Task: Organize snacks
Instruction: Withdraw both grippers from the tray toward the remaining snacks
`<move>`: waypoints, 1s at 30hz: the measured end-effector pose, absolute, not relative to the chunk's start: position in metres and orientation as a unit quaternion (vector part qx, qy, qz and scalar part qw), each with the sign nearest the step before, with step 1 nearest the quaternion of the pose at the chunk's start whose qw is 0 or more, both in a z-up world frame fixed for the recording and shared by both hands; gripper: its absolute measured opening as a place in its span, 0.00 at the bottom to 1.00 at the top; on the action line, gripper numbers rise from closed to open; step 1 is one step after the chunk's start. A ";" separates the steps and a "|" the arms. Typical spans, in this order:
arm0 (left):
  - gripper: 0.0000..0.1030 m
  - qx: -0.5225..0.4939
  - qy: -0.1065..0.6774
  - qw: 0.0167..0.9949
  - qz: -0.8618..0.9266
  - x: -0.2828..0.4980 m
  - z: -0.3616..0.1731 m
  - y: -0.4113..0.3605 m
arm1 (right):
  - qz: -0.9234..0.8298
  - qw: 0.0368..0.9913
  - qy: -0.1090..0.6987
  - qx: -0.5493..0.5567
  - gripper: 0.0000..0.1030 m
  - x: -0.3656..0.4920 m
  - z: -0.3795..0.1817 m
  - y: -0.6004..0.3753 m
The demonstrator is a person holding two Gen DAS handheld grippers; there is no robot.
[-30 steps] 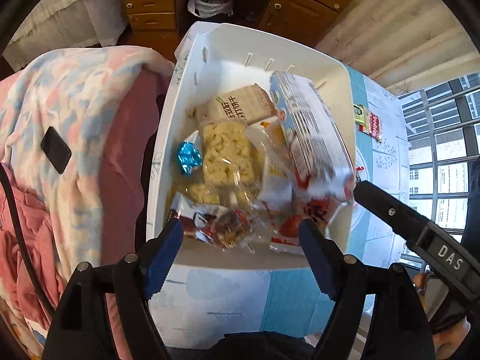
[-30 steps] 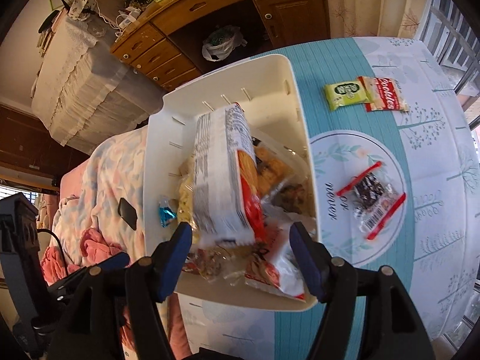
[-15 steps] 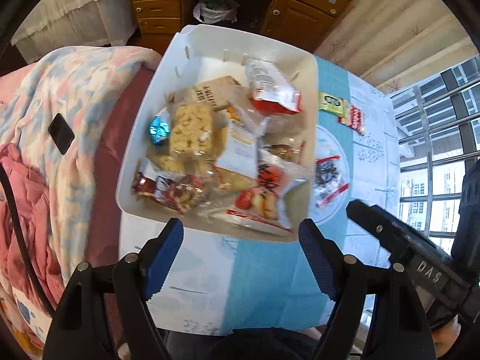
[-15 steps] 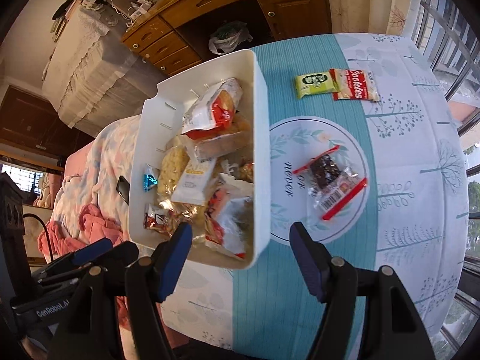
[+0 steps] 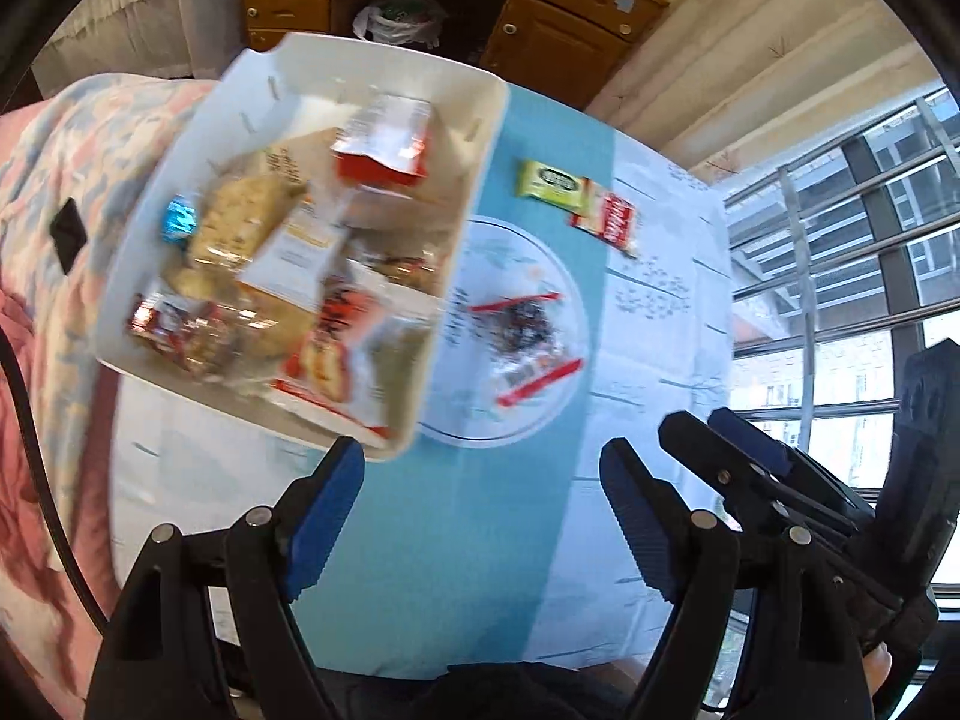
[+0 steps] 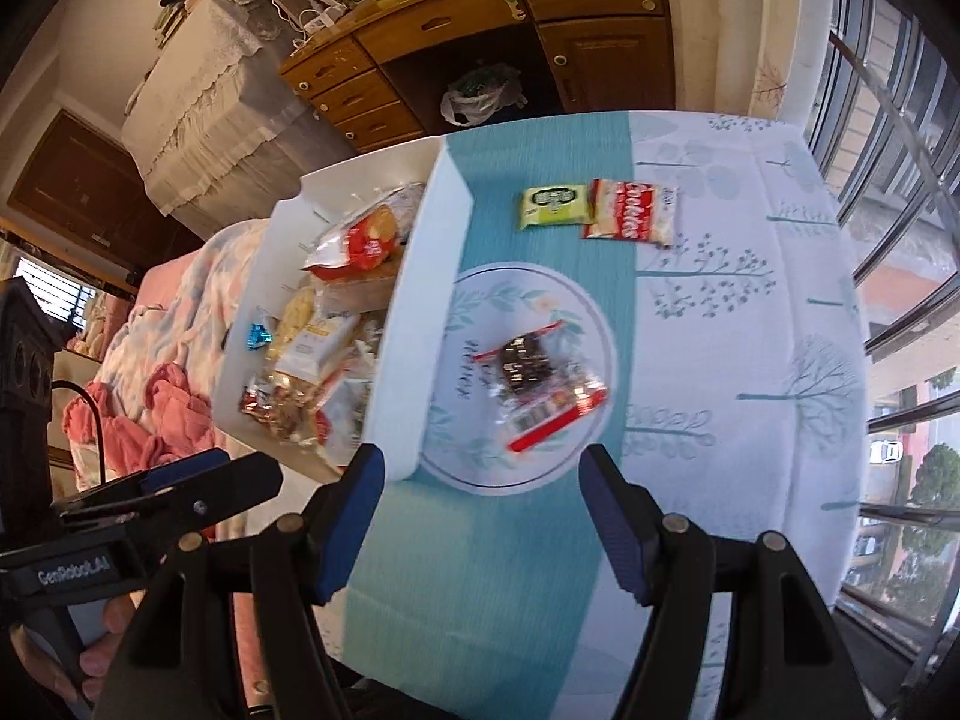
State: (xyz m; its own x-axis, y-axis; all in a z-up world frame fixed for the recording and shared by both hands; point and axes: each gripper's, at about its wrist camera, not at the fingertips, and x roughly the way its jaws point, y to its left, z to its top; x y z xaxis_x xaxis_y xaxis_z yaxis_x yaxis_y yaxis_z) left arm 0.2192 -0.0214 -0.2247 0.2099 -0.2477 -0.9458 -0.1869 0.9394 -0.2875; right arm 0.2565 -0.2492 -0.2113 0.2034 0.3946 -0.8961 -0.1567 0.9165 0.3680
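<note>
A white bin (image 5: 474,138) full of snack packets stands on the table's left part; it also shows in the right wrist view (image 6: 408,324). A clear packet with red strips (image 5: 528,336) lies on the round print beside the bin, seen too in the right wrist view (image 6: 540,378). A green packet (image 6: 552,204) and a red-and-white cookie packet (image 6: 630,213) lie farther back. My left gripper (image 5: 480,516) is open and empty, near the bin's front corner. My right gripper (image 6: 480,516) is open and empty, in front of the clear packet.
The table has a teal and white cloth (image 6: 750,312). A floral blanket (image 5: 54,192) lies left of the bin. Wooden drawers (image 6: 420,60) stand behind the table. Windows (image 5: 840,252) run along the right.
Both grippers have pulled back and to the right, away from over the bin. A large red-and-white packet that stood in front of the right gripper now lies in the bin.
</note>
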 end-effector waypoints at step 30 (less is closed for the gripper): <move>0.79 -0.233 0.655 0.708 0.123 0.288 -0.361 -0.108 | 0.176 0.788 0.586 0.070 0.66 0.393 -0.326 -0.310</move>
State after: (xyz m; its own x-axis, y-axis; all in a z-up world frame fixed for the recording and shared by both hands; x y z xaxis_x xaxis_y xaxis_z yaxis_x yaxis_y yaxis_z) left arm 0.2878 -0.1081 -0.3608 0.1110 -0.1310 -0.9852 -0.4800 0.8609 -0.1685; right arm 0.3928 -0.3104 -0.3265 0.2514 0.3594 -0.8987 -0.1958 0.9282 0.3164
